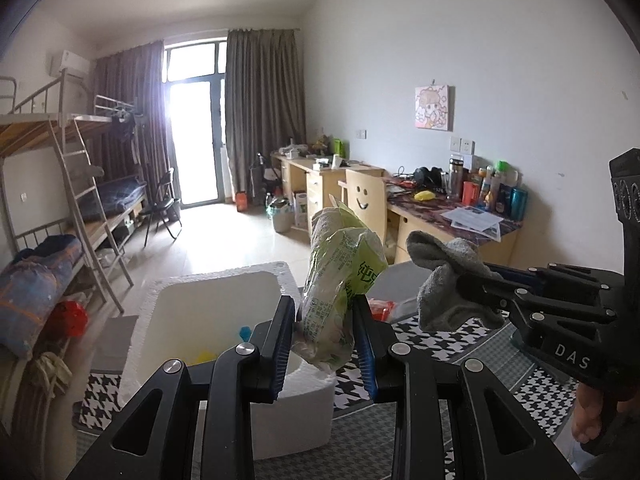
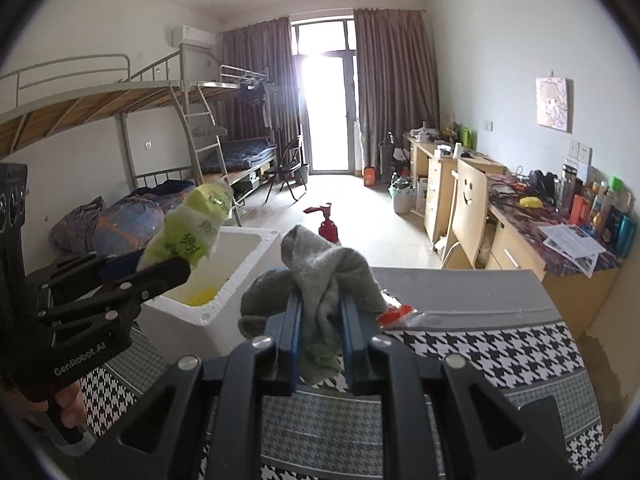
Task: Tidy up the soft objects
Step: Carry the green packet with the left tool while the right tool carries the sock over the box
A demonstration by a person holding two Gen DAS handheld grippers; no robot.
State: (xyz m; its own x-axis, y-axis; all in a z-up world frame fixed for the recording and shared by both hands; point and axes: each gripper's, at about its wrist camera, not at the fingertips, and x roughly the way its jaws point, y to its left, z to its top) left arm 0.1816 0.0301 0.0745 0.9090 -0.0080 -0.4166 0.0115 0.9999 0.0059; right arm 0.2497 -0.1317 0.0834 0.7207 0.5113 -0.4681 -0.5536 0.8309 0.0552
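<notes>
My left gripper is shut on a green and white plastic pack and holds it up over the near right corner of a white foam box. The pack also shows in the right wrist view, with the left gripper under it. My right gripper is shut on a grey cloth and holds it above the houndstooth-covered table. The cloth also shows in the left wrist view, to the right of the pack, in the right gripper.
The foam box holds a yellow item and a blue item. A red and clear packet lies on the table. A red pump bottle stands behind the cloth. Bunk beds stand on the left, cluttered desks on the right.
</notes>
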